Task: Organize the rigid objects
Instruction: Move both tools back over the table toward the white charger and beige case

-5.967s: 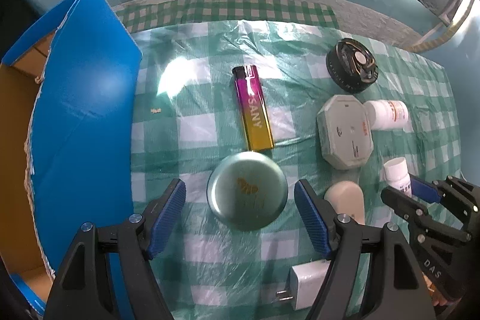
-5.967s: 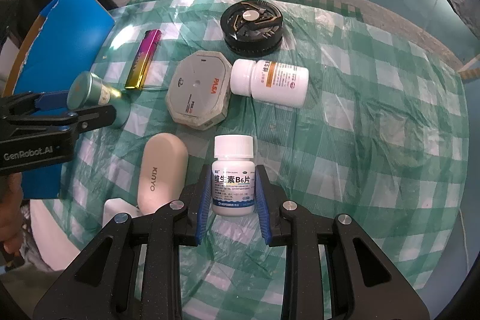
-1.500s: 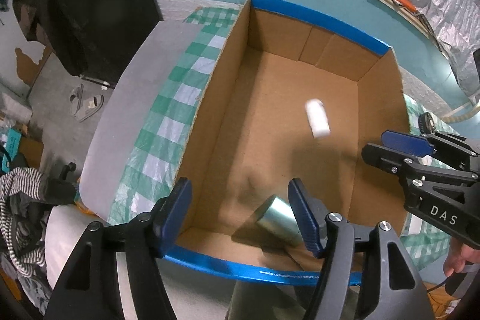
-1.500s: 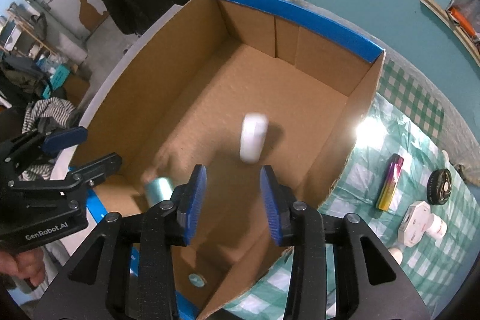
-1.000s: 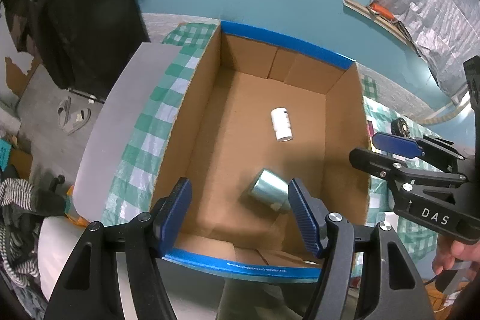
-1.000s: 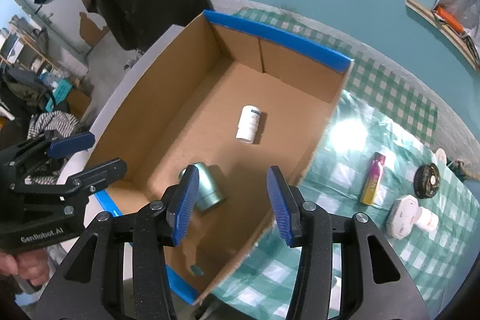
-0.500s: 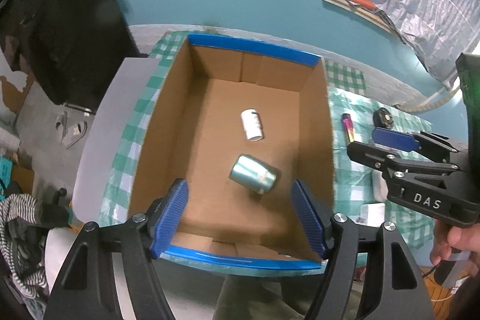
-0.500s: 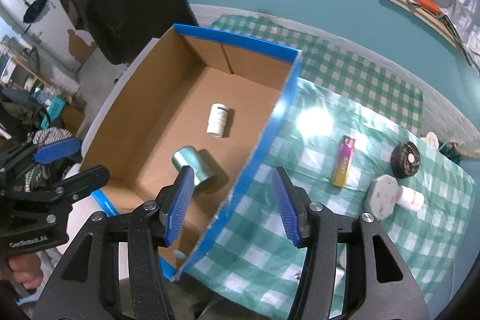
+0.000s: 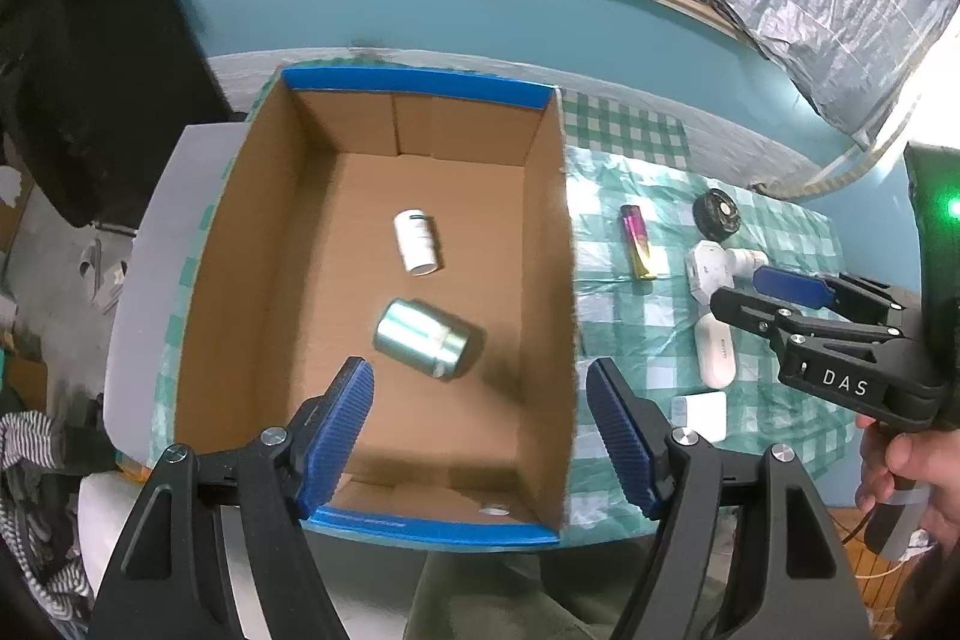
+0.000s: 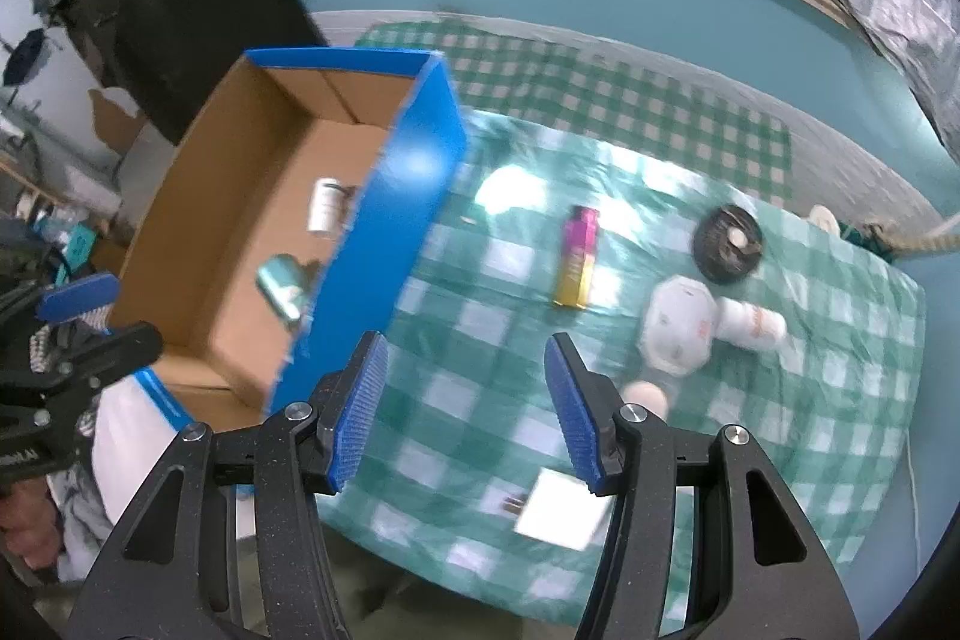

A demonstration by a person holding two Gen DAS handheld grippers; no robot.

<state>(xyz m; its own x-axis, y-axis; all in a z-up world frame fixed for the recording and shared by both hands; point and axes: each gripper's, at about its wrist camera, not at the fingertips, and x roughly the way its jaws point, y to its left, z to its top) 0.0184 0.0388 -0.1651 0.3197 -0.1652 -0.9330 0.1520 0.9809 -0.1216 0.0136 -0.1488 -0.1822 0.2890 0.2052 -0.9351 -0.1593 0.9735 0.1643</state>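
Note:
A blue-edged cardboard box stands at the table's left end. Inside it lie a silver-green tin and a white pill bottle; both show in the right wrist view, the tin and the bottle. My left gripper is open and empty, high above the box. My right gripper is open and empty, high above the checked cloth right of the box. On the cloth lie a pink-yellow lighter, a black round case, a white octagonal case and a second pill bottle.
A beige oval case and a white charger lie near the table's front edge. The green checked cloth covers the table. The box's blue right wall stands tall beside my right gripper. Clothes and clutter lie on the floor at left.
Both grippers have risen and pulled back from the box. The right gripper has swung right, over the cloth. The tin has rolled a little and lies on its side.

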